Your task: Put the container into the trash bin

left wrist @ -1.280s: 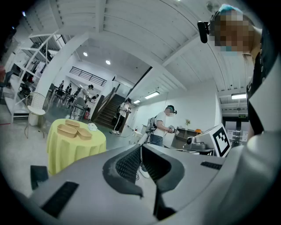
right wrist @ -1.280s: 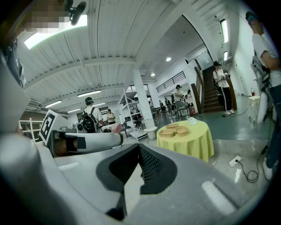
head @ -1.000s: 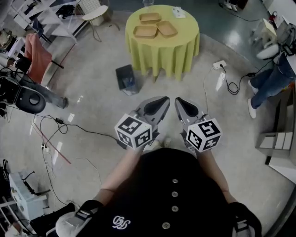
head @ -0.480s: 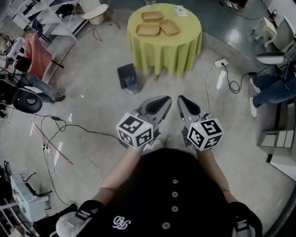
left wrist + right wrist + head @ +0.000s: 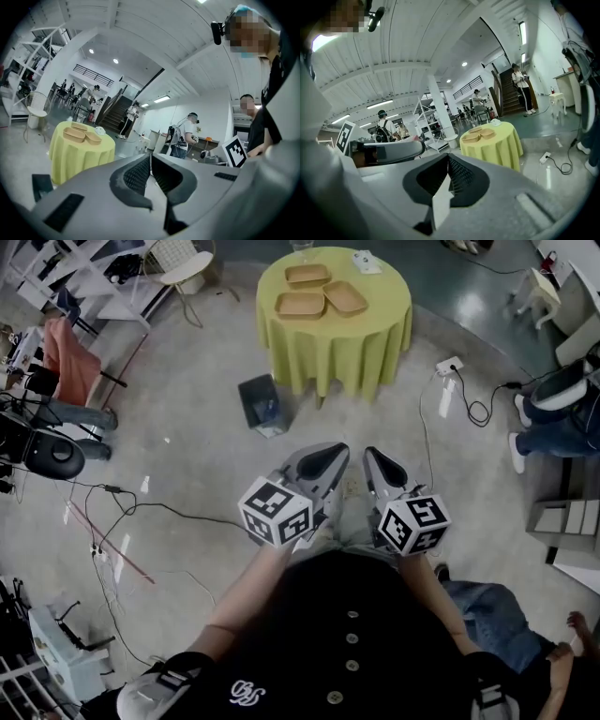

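On the round yellow-clothed table ahead, well apart from my tongs, three containers lie side by side. The trash bin stands on the floor near it. Since a second ago, a person's jeans leg has entered at lower right. My left gripper and right gripper are both closed, empty. The concrete floor carries loose cables.

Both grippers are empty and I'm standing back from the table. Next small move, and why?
Probably step toward the yellow table: the three containers sit on it, out of reach, while the left gripper and right gripper are shut on nothing.
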`<state>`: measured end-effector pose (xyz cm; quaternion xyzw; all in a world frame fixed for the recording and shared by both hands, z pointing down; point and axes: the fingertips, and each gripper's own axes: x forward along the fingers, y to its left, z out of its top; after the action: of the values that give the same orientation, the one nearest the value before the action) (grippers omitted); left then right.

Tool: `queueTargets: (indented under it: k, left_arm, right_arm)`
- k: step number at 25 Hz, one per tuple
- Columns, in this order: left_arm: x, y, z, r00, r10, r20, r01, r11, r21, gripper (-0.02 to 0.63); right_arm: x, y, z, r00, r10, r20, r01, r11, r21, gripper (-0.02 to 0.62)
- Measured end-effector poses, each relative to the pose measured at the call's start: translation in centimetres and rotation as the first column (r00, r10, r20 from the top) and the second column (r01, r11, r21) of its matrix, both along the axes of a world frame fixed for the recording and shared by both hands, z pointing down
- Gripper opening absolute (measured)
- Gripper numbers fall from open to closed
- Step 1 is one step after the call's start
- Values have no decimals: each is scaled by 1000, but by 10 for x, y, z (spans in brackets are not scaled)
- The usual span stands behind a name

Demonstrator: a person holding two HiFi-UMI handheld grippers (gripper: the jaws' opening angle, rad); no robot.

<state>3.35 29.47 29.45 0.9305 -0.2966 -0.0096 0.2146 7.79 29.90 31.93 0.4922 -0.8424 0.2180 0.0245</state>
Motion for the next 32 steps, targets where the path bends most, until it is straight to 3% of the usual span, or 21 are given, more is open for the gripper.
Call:
queueTargets:
  k: [6, 19, 32]
  left_arm:
    - [5, -46, 7, 1000, -5, 4, 5, 1000, -4, 20]
    - [34, -201, 2, 998, -64, 1, 64, 998, 12, 20]
    - [40, -337, 1, 979, -201, 11, 201, 979, 22, 20]
  right_arm:
    - [6, -51, 4, 1000, -4, -1, 4, 1000, 6, 5]
    - [29, -206, -9, 991, -134, -13, 134, 990, 35, 5]
    - [39, -346, -5, 967, -255, -10, 255, 967, 10, 5]
